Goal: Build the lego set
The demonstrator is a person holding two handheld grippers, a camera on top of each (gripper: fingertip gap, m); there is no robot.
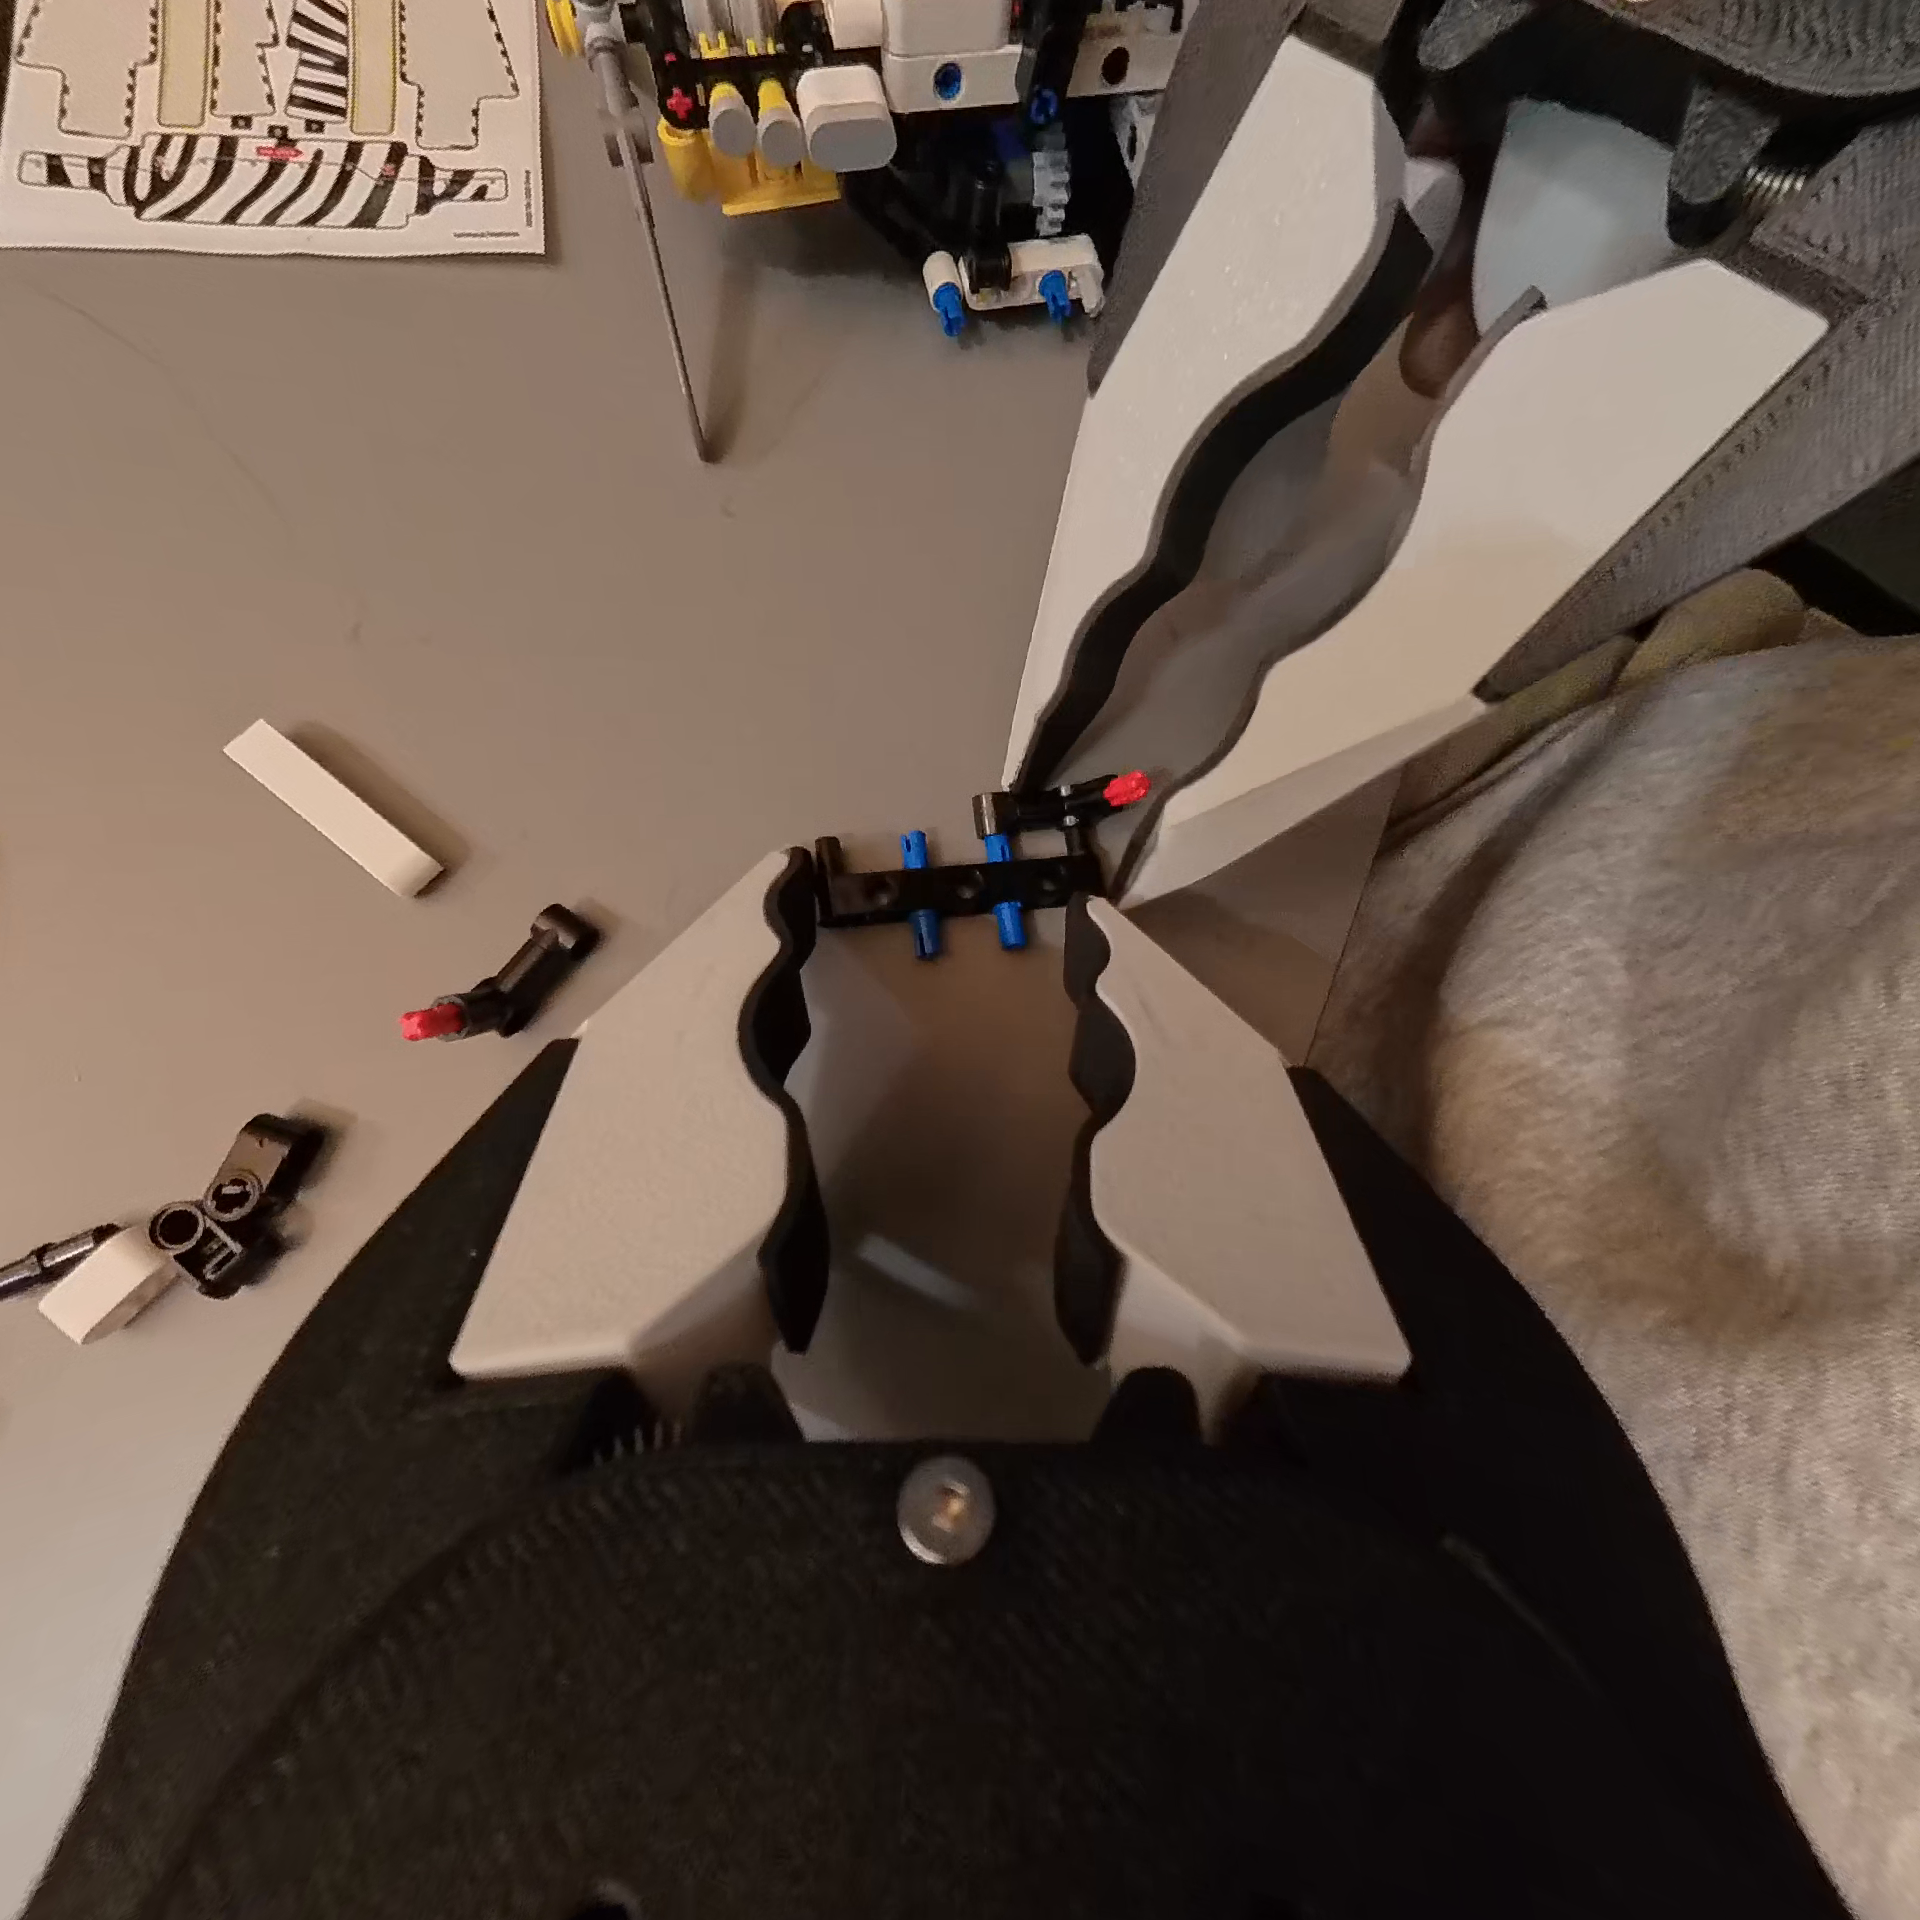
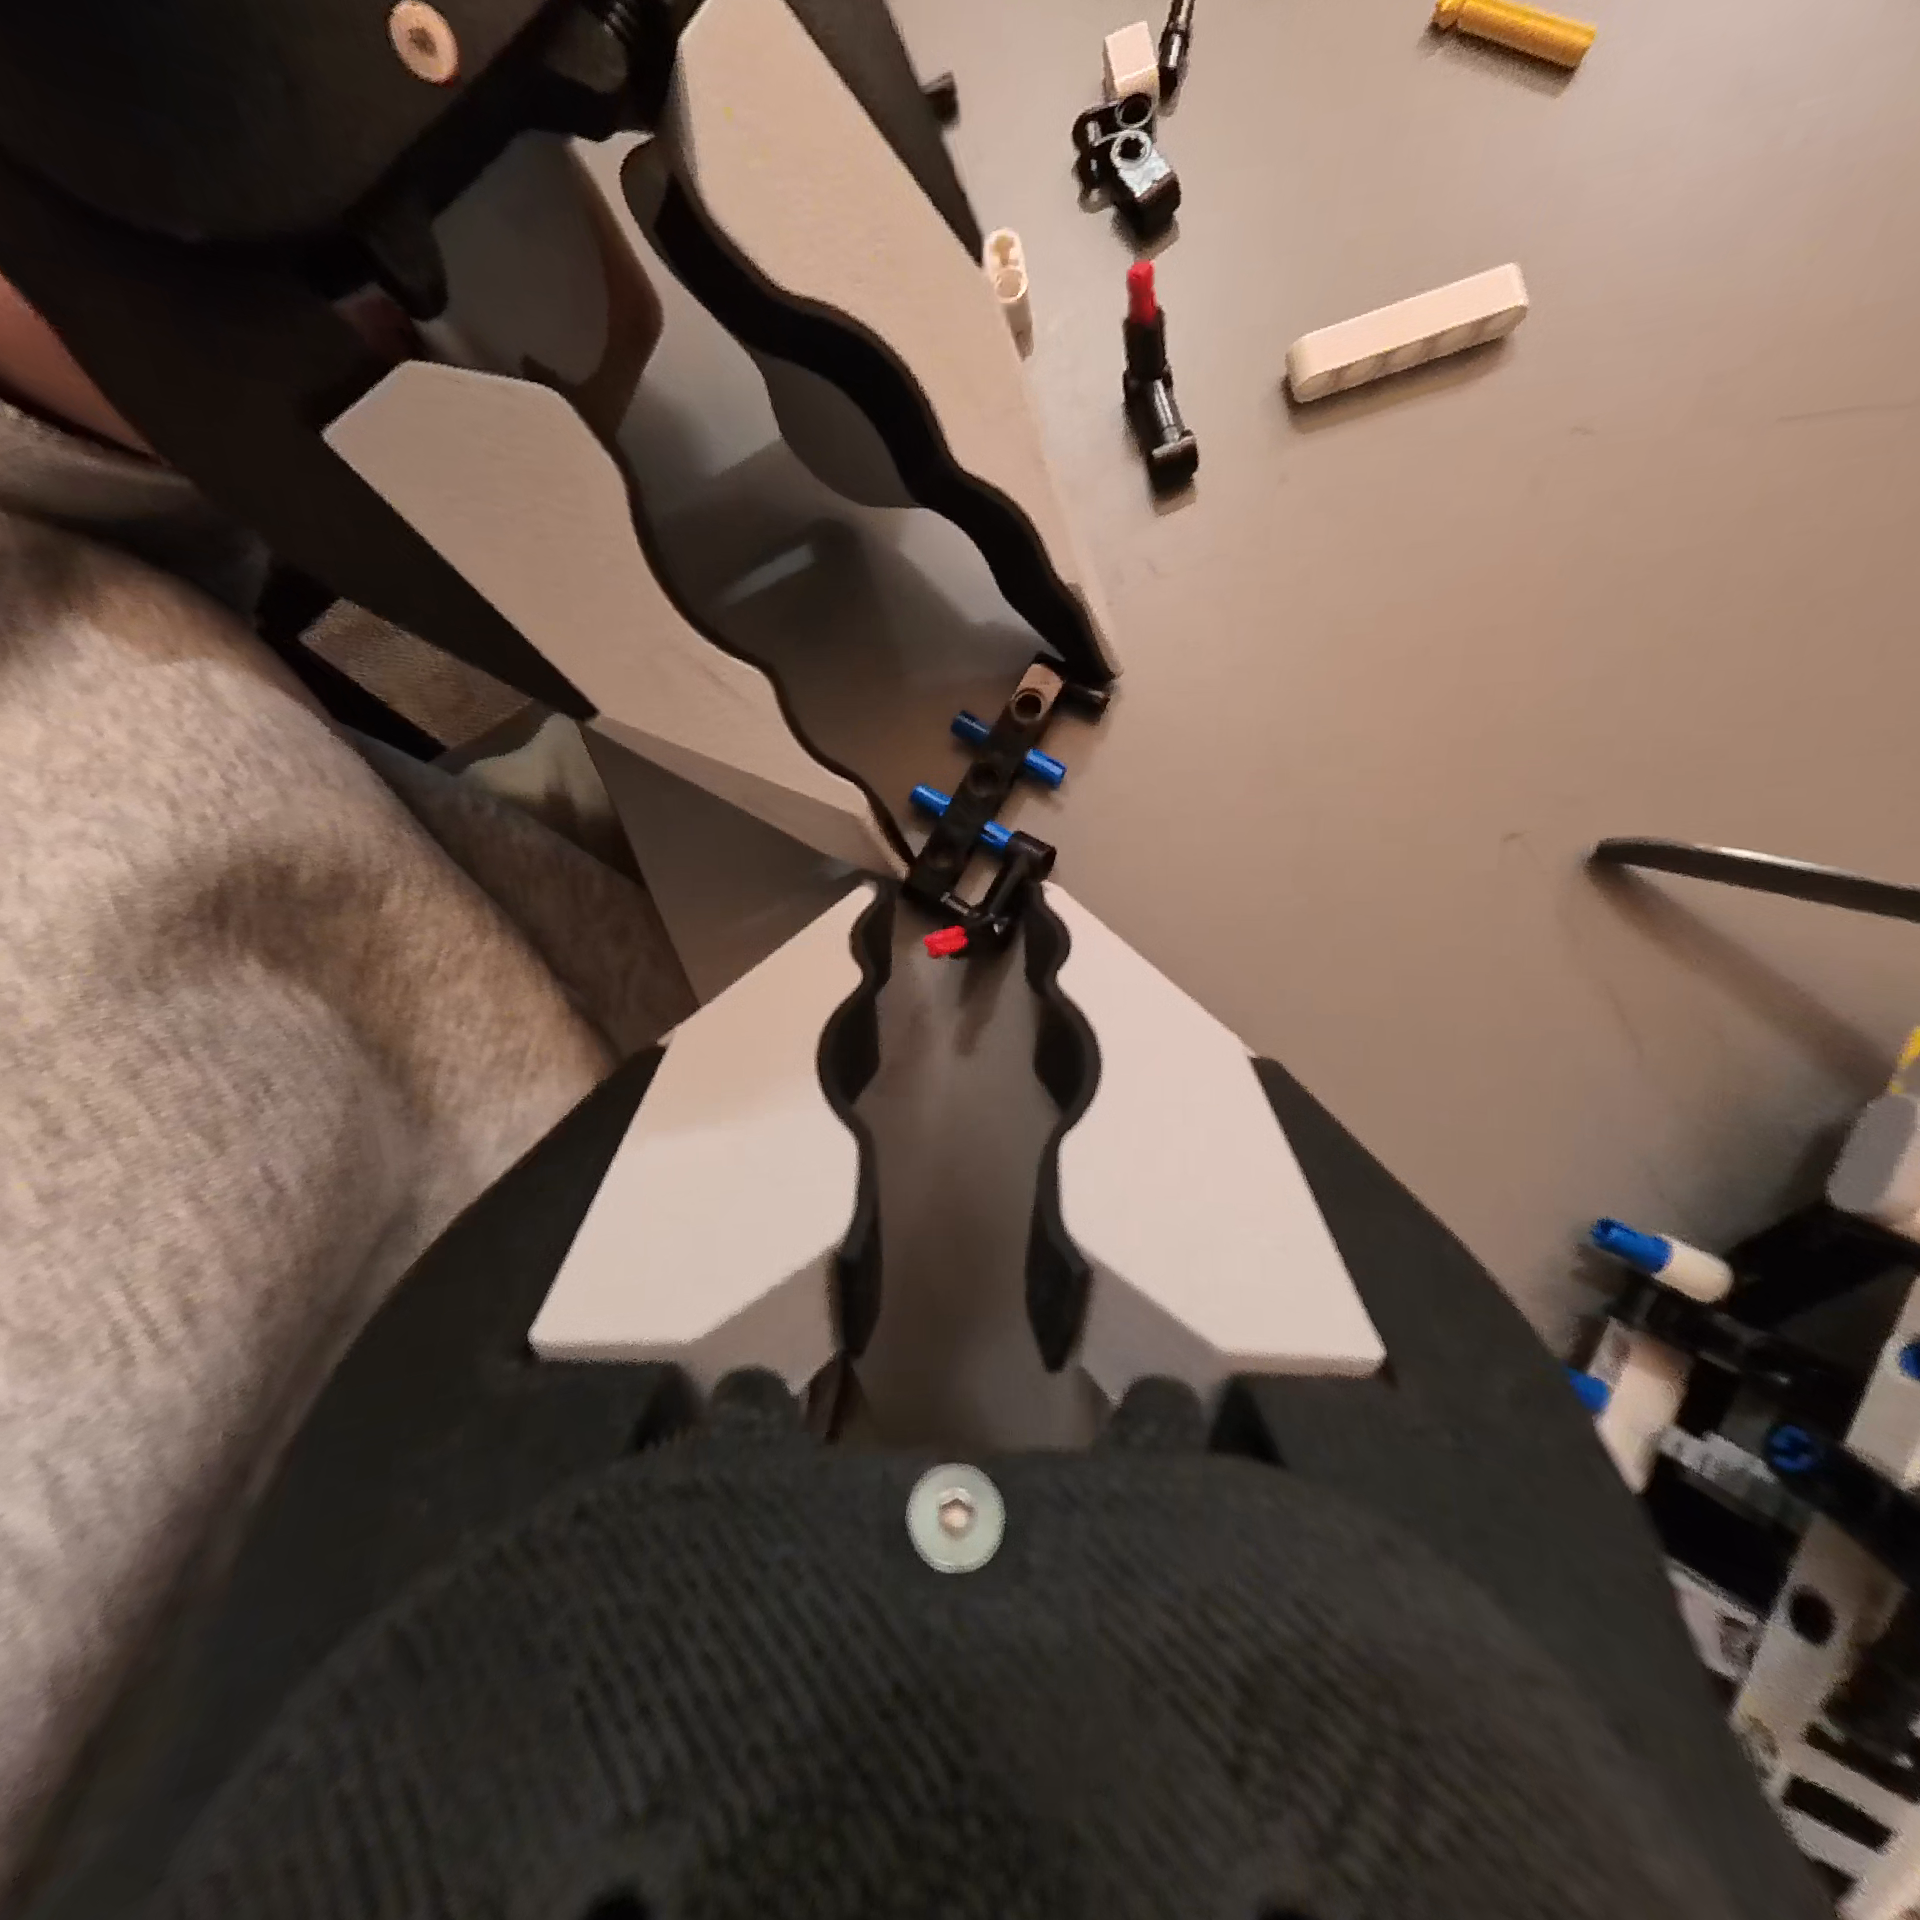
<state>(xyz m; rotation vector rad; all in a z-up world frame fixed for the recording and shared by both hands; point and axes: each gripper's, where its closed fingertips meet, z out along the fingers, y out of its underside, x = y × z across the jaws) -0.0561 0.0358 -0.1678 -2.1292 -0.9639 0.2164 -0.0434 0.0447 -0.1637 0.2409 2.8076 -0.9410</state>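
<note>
The left claw [image 1: 940,904] pinches a black beam [image 1: 956,886] by its two ends, and two blue pins [image 1: 920,906] go across the beam between the fingertips. At the right end of this beam the right claw [image 2: 961,914] meets it, pressed on a small black connector [image 2: 1013,883] with a red pin [image 2: 943,942]; the connector sits on one blue pin of the beam.

To the left of the left claw, on the grey counter [image 1: 312,520], lie a white beam [image 1: 332,807], a black connector with red tip [image 1: 499,992], and near the edge a small group of black and white pieces [image 1: 187,1226]. Far ahead of the claw, to the left, is a sticker sheet [image 1: 270,125], and beside it, more to the right, stands the partly built model [image 1: 862,114]. To the right of both claws a grey sleeve [image 1: 1610,1091] is seen.
</note>
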